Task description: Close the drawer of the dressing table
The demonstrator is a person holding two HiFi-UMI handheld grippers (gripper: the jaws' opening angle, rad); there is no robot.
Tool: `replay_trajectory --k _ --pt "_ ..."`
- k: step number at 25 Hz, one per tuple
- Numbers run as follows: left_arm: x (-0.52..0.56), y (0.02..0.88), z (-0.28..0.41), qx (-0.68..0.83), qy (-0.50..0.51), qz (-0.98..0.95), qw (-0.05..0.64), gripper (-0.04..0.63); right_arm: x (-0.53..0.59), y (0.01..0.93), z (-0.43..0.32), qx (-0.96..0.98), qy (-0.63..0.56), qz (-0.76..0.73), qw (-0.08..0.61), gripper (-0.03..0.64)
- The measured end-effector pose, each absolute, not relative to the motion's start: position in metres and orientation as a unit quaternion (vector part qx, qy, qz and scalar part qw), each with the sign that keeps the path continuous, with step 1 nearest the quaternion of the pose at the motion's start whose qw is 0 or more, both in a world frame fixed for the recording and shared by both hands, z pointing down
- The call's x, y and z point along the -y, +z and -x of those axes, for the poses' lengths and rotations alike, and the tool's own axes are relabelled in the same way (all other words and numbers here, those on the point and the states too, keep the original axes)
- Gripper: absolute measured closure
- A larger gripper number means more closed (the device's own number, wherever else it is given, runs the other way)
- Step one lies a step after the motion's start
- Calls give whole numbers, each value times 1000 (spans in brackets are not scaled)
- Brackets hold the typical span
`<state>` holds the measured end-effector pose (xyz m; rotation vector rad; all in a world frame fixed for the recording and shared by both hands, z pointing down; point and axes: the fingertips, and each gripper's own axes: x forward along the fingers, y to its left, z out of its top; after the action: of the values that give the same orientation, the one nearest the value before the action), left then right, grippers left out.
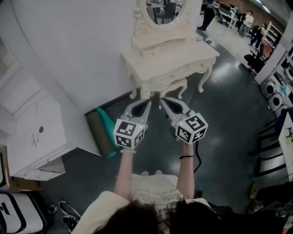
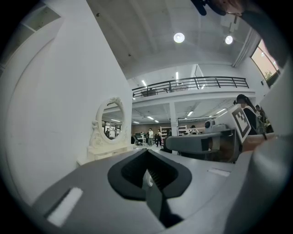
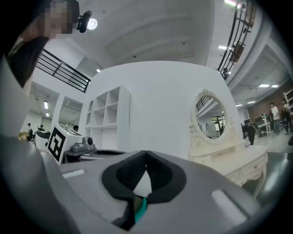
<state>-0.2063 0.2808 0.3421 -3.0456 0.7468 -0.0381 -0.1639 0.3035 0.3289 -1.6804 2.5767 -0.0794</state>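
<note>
Nearest, the person's forearms (image 1: 185, 176) stretch forward over a dark floor (image 1: 219, 151), each holding a gripper level. The left gripper (image 1: 147, 102) and the right gripper (image 1: 162, 100) sit side by side, close but not touching, with their marker cubes toward the person. Both sets of fingers are clenched on nothing. In the left gripper view the black-lined fingers (image 2: 126, 178) meet at their tips with only an empty hollow behind them. The right gripper view shows the same (tips pressed together, no object in the hollow). Each gripper view also catches the other gripper alongside.

Left of the grippers, two rolled mats (image 1: 103, 132), one olive and one teal, lie on the floor against the white wall (image 1: 73, 55), beside a white cabinet (image 1: 34, 137).

Beyond the fingertips, with bare floor between, the cream table (image 1: 183, 55) stands against the wall, and neither gripper touches it. A stool (image 1: 174, 86) is tucked under its front. The drawers (image 1: 183, 72) run along the carved front edge facing the grippers, and from this height I cannot tell whether one is pulled out. An oval mirror (image 1: 161, 10) rises from the table's back.

Farther off, at the upper right, several people (image 1: 249, 20) stand in an open hall.
</note>
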Motion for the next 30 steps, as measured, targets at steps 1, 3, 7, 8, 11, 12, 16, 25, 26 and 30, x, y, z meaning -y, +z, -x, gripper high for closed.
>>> replay_trajectory --k 1,3,7,8,11,12,16,25,26,30 --pt "-281 342 206 -240 -10 971 2 592 -304 329 162 -837 -26 545 33 614" --pt "-282 341 202 -243 -6 970 -1 592 -306 329 158 -838 -27 544 36 614" --pt "-290 343 196 -251 -5 968 -4 592 -313 330 153 -840 -30 540 39 614" --pt "-292 345 196 -254 -5 967 -4 592 -315 332 151 -840 -31 539 40 614" --pt "-303 350 196 -263 -2 965 -12 592 -324 336 145 -841 -34 538 43 614" --pt "-305 351 196 -265 -1 964 -14 592 -325 337 143 -840 -36 539 46 614" --pt "-306 356 197 -278 -6 960 -19 592 -326 342 137 -838 -45 541 50 614" --pt "-289 365 198 -294 -15 955 -25 592 -307 350 133 -843 -57 532 59 614" --pt "-284 365 197 -295 -13 955 -26 592 -303 350 133 -843 -56 532 58 614" --pt "-261 361 188 -293 -1 956 -31 592 -281 345 124 -843 -49 533 54 614"
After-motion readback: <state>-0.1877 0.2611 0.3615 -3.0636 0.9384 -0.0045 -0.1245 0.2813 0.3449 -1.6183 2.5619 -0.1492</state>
